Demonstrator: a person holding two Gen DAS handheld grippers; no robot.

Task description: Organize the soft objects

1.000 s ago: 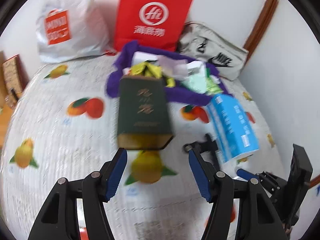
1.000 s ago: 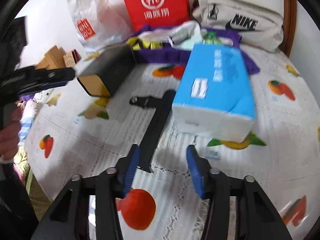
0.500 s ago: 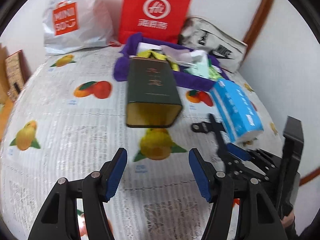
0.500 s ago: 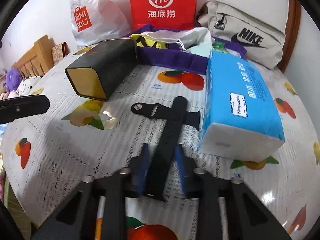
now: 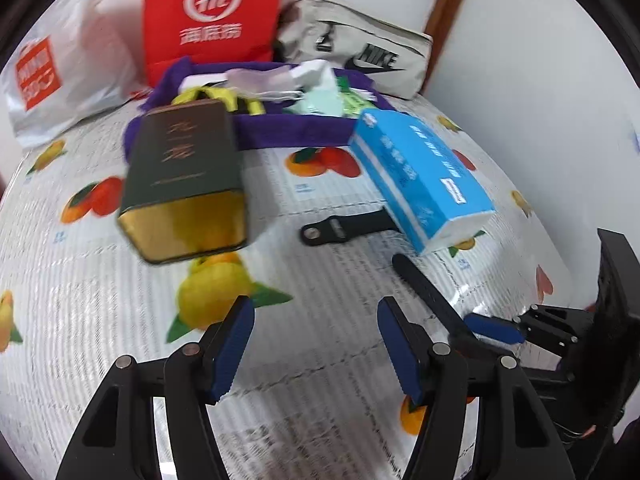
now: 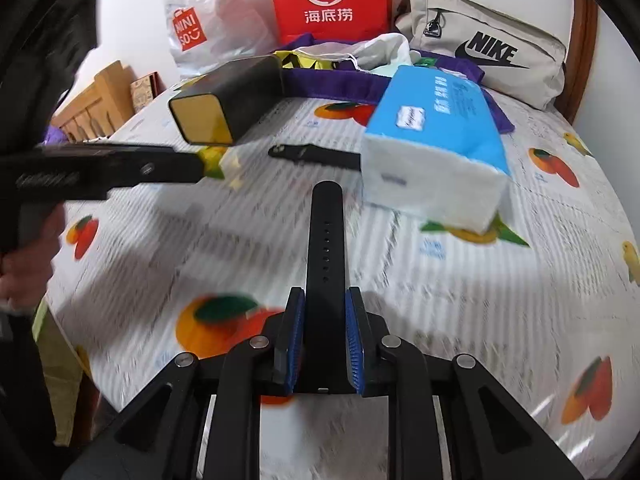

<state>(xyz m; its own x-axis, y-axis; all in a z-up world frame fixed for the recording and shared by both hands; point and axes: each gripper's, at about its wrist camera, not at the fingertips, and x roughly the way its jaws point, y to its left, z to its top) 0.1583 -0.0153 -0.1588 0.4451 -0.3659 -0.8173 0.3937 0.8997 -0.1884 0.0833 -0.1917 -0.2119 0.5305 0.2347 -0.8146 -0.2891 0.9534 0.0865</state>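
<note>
My right gripper [image 6: 325,344] is shut on a long black watch strap [image 6: 326,240] with several holes and holds it lifted above the fruit-print bed cover. The strap also shows in the left wrist view [image 5: 424,292]. A second, shorter black strap [image 6: 316,155] lies flat beside a blue tissue pack [image 6: 436,132]; both show in the left wrist view, the strap [image 5: 344,227] and the pack [image 5: 420,176]. My left gripper [image 5: 316,344] is open and empty above the cover. A purple cloth tray [image 5: 288,128] at the back holds soft items.
A dark green tin with a gold end [image 5: 184,176] lies left of centre. A red paper bag [image 5: 212,16], a white Miniso bag [image 5: 52,76] and a beige Nike pouch [image 5: 360,52] stand along the wall. Wooden furniture [image 6: 104,100] is past the bed's left edge.
My right gripper closed on the long strap and lifted it off the cover. The left gripper swung a little to the right and stayed open.
</note>
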